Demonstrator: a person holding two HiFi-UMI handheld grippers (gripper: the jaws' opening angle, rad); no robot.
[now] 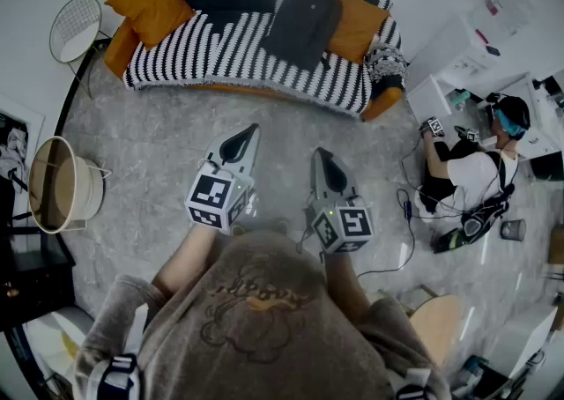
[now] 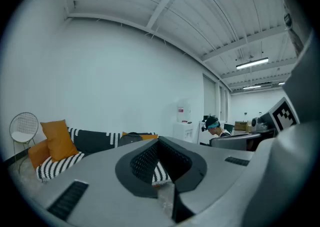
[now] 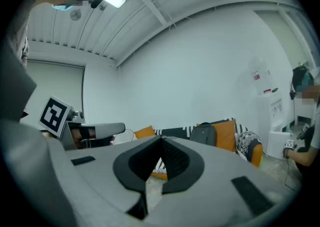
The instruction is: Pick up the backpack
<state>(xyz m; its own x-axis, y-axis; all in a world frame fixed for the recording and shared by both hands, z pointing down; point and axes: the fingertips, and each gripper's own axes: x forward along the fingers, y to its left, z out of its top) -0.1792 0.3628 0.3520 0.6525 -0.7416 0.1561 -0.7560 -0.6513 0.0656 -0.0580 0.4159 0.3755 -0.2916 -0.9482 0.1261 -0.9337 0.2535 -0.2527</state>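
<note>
1. The dark grey backpack stood on the black-and-white striped sofa, leaning back against an orange cushion toward the sofa's right end. No gripper touched it.
2. In the head view it lay well apart from both grippers, across bare floor: at about 1 o'clock from the left gripper and at about 12 o'clock from the right gripper. Its long axis ran roughly from 1 o'clock to 7 o'clock.
3. Neither hand looked clearly nearer. I judged the right one the more squarely lined up, so the coming move called for a long forward carry first (the reach looked too far from where the person stood).
4. Both grippers had their jaws closed together on nothing, and both pointed close to level toward the sofa.
5. In the left gripper view the backpack peeked over the jaws at about 11 o'clock; in the right gripper view the backpack sat at about 1 o'clock.
6. No brand or label on the backpack could be read. The marker cubes carried only black-and-white square patterns, and the print on the person's sweatshirt was illegible.
</note>
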